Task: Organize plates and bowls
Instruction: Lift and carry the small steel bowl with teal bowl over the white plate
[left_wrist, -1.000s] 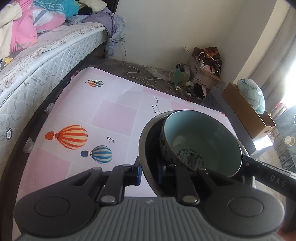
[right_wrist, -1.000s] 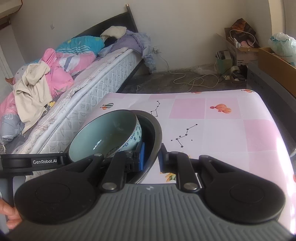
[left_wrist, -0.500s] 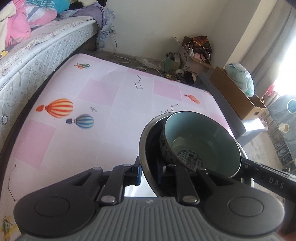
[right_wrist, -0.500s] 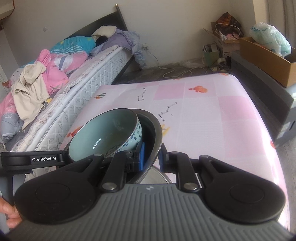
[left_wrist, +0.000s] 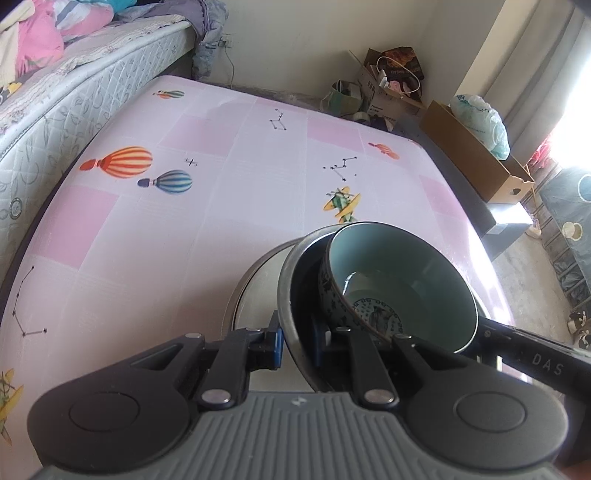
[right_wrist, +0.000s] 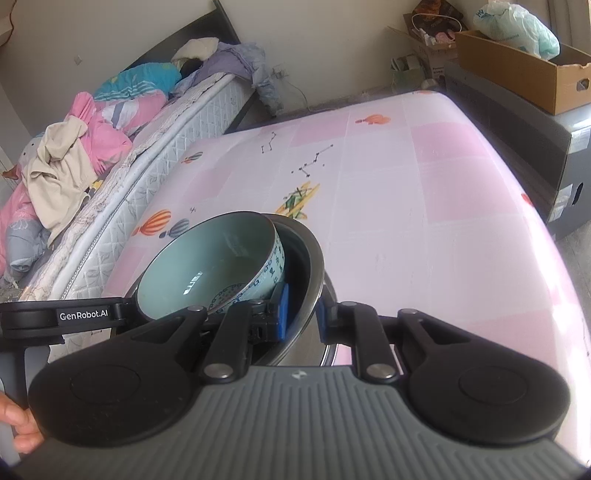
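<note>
A steel bowl (left_wrist: 291, 291) with a dark inside holds a teal ceramic bowl (left_wrist: 402, 284) with blue print. My left gripper (left_wrist: 298, 347) is shut on the steel bowl's rim on one side. My right gripper (right_wrist: 301, 314) is shut on the same steel bowl (right_wrist: 312, 266) on the opposite side, with the teal bowl (right_wrist: 218, 258) inside it. Both hold the stack just above a steel plate (left_wrist: 255, 291) on the table, which also shows in the right wrist view (right_wrist: 328, 299).
The table has a pink cloth (left_wrist: 184, 221) with balloon and plane prints. A bed (right_wrist: 122, 147) with piled clothes runs along the left. A cardboard box (right_wrist: 524, 77) on a dark cabinet stands at the right. Clutter lies by the far wall.
Both grippers have carried the bowl stack back toward the near table edge and lower. The steel plate has come into view beneath the stack.
</note>
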